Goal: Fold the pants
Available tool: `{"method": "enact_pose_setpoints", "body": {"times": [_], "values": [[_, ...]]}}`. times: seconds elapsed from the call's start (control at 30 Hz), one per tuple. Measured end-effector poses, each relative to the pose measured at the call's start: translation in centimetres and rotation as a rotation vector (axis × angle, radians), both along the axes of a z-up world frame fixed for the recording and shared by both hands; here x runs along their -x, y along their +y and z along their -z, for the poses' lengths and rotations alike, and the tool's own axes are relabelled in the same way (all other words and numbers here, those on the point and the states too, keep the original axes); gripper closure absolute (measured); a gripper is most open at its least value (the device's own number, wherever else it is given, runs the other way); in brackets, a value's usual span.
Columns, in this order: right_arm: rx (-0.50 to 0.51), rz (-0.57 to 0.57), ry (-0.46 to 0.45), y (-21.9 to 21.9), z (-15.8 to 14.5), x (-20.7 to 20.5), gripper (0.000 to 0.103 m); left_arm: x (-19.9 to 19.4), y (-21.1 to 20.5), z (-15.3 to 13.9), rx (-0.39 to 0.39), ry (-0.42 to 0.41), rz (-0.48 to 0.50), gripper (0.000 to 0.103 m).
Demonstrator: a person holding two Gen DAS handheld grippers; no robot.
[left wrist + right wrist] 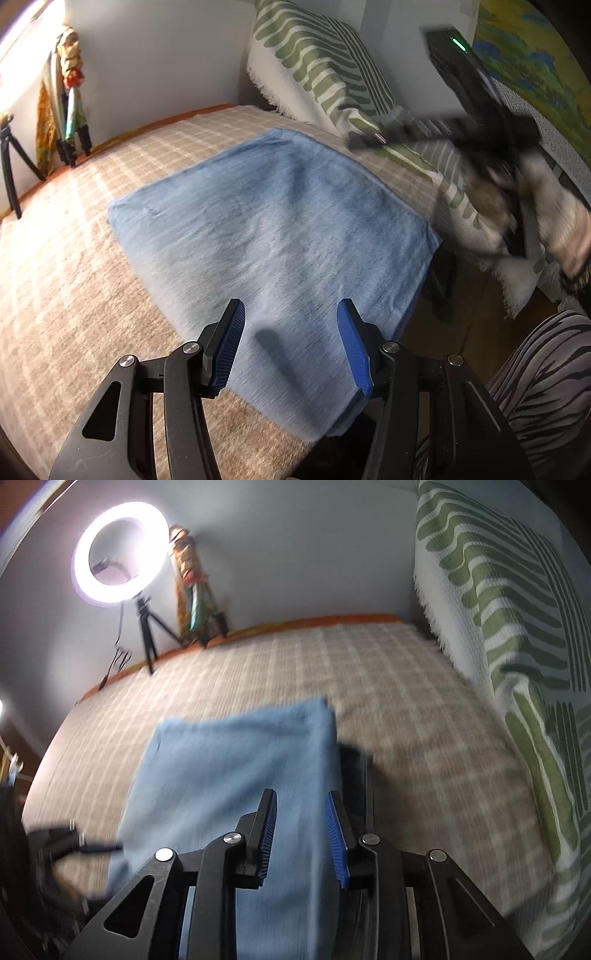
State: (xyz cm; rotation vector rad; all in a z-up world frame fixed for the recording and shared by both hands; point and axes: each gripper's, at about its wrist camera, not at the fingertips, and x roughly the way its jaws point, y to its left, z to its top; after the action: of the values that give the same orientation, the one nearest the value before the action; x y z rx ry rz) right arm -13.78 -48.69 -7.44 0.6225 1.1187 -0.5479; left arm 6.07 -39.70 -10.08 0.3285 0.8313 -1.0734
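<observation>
Your pants [273, 229] lie folded square mid-frame on the bed [74, 295]; both hand-held grippers, left [291, 347] and right [300, 840], are open, empty; little remains.

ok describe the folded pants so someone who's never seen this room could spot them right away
Start at the bed, covered by a beige plaid blanket that fills most of both views. On it, near the edge by the green-and-white patterned throw, lie the pants, folded into a flat, roughly square packet. They are the only plain light-blue piece; every other fabric is patterned.

One pants [273, 229], two claws [291, 347] [300, 834].
</observation>
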Motion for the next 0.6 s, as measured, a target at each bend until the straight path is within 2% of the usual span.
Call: {"method": "enact_pose_setpoints", "body": {"times": [0.27, 0.37, 0.43, 0.53, 0.6], "values": [[-0.061, -0.039, 0.102, 3.4, 2.3, 4.0, 0.072, -0.6, 1.9, 0.6, -0.019, 0.026, -0.04, 0.052], [-0.105, -0.02, 0.101, 3.6, 3.4, 5.3, 0.072, -1.8, 2.8, 0.8, -0.006, 0.087, -0.08, 0.052], [-0.126, -0.019, 0.087, 3.2, 3.5, 5.7, 0.071, -2.9, 3.3, 0.8, 0.002, 0.126, -0.116, 0.048], [-0.157, -0.01, 0.041, 2.1, 2.9, 5.9, 0.058, -4.3, 3.8, 0.6, 0.022, 0.162, -0.14, 0.047], [-0.169, 0.013, -0.004, 1.0, 2.7, 6.0, 0.031, -5.2, 4.0, 0.5, 0.039, 0.196, -0.152, 0.046]]}}
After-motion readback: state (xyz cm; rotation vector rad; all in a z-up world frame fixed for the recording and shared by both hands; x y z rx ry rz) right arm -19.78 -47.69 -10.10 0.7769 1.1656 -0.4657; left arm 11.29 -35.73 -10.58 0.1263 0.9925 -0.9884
